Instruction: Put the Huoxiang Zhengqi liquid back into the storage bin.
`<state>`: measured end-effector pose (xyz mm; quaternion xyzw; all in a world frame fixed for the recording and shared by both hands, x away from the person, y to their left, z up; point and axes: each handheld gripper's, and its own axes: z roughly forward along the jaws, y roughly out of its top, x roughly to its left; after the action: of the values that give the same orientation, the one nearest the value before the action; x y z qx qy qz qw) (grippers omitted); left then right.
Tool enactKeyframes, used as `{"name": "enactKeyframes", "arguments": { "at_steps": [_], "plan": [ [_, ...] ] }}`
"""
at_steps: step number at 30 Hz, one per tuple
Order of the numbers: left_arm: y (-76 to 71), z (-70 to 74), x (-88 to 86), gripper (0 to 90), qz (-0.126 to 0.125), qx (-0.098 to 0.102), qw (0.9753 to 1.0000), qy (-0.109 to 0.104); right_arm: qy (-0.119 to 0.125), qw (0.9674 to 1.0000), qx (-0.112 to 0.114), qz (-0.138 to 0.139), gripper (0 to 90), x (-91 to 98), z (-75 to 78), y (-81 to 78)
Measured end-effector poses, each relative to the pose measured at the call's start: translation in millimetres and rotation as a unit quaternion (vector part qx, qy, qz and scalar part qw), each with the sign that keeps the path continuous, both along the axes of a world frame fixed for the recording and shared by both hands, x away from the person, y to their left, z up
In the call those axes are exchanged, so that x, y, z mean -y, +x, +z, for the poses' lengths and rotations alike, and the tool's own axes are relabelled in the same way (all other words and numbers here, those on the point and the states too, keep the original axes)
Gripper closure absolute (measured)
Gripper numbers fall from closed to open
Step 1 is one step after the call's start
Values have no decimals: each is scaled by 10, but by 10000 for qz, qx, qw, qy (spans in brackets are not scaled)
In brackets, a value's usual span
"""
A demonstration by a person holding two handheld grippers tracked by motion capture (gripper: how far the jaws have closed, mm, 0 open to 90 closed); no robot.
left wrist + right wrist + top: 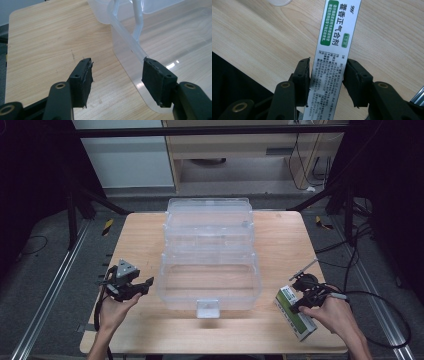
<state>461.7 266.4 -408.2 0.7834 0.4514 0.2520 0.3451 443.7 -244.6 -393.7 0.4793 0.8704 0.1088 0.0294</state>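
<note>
Here the work in hand looks like picking up the medicine box [296, 313], a slim white-and-green carton lying flat at the lower right of the high view, near the table's [145, 235] front edge and well apart from the clear storage bin [210, 255] at the centre. The bin stands open, its lid tipped back toward the top of the frame and its white latch [207, 308] facing the person, so I judge it is set there to receive the carton.

In the right gripper view the right gripper [327, 75] straddles the carton across its narrow side, 1 pad on each long edge. The left-hand pad sits right at the edge; the right-hand pad seems to touch or nearly touch, and I cannot tell whether either presses yet. This crosswise hold suits a thin box: the 2 pads meet its stiff edges. The right hand [337, 317] comes in from the lower right, wrist low, the tool pointing toward the upper left.

The left gripper [142, 287] rests at the lower left, just beside the bin's near corner. In the left gripper view its pads [83, 80] stand wide apart with nothing between them, aimed along the bin's wall, probably ready to steady it.
</note>
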Motion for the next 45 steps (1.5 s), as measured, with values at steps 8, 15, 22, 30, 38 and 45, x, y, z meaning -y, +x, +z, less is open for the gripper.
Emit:
{"name": "enactKeyframes", "arguments": {
  "at_steps": [8,15,22,30,38,45],
  "plan": [
    [-3,-3,15,403,-24,2,10000,22,-35,10000,-59,-44,568,-7,-12,4],
    [-5,-3,17,403,-30,0,10000,22,-47,9999,-107,-93,575,-15,-23,17],
    [-7,1,13,404,-28,5,10000,14,-164,9997,-132,-119,598,-35,-9,25],
    [-8,2,14,403,-28,6,10000,11,-221,9996,-76,-165,631,-18,3,20],
    [-7,2,9,403,-20,5,10000,7,-297,9995,-117,-86,636,-41,11,28],
    [-10,5,4,403,-20,9,10000,1,-319,9994,-129,42,638,-59,48,15]
  ]
}}
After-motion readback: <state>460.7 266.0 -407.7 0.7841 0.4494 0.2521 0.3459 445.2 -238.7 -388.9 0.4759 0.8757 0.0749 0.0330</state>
